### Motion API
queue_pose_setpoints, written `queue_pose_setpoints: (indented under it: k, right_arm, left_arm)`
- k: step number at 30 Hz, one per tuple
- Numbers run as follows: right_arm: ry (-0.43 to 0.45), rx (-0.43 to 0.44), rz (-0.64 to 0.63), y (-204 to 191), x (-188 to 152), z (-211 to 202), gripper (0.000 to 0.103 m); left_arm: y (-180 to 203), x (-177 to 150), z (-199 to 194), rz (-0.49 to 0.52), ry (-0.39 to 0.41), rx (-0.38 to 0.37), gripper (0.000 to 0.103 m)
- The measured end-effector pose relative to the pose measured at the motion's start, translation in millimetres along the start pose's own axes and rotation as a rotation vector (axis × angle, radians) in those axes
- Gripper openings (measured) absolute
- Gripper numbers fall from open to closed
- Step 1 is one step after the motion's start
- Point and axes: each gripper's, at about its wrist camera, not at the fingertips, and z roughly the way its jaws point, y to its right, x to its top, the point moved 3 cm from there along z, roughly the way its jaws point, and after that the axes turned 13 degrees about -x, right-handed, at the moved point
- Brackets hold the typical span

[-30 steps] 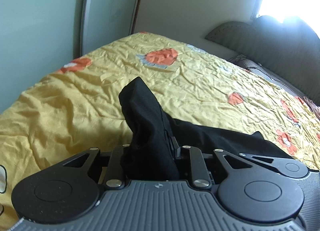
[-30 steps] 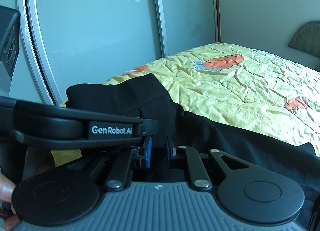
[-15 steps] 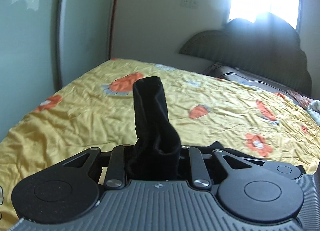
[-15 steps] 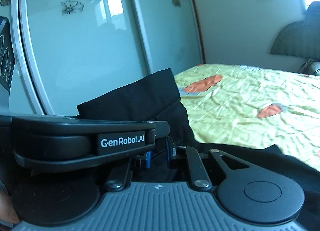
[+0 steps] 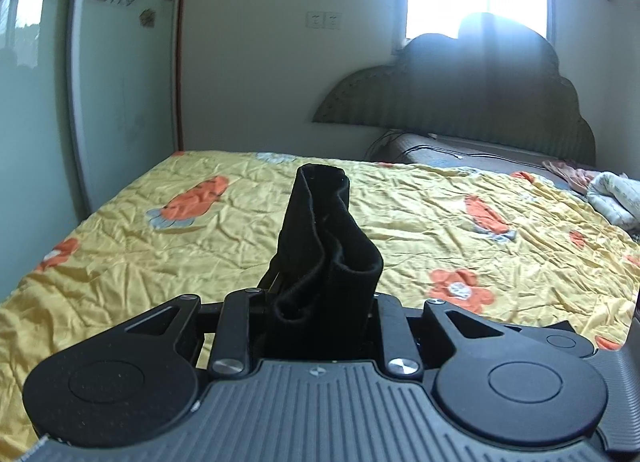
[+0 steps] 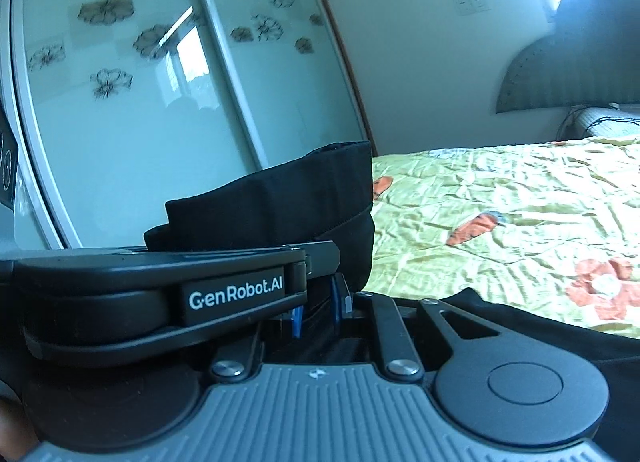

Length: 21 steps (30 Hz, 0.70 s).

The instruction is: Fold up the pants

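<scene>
The black pants [image 5: 324, 258] stick up in a bunched fold between the jaws of my left gripper [image 5: 316, 302], which is shut on them above the yellow bed cover. In the right wrist view the pants [image 6: 288, 202] stand up as a wide black band held by my right gripper [image 6: 320, 302], which is shut on them. The left gripper's body [image 6: 160, 286] lies across the left of that view, close beside the right one. More black cloth [image 6: 520, 326] hangs low at the right. The fingertips of both grippers are hidden by cloth.
The bed has a yellow cover with orange flowers [image 5: 460, 222]. A dark headboard [image 5: 480, 94] stands at the far end under a bright window. Sliding glass wardrobe doors [image 6: 160, 102] run along the left. A pale bundle of cloth [image 5: 616, 198] lies at the far right.
Both grippers have risen and tilted up with the pants; the views now show more wall, headboard and wardrobe, and less bed. The grip on the pants is unchanged.
</scene>
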Motion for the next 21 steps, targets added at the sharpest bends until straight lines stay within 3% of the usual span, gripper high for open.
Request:
queue_pose_setpoints:
  k: [21]
  right_arm:
    - [0.101, -0.172, 0.146, 94, -13, -84, 0.015]
  left_arm:
    - [138, -14, 26, 0.209, -0.017, -0.174, 0.026]
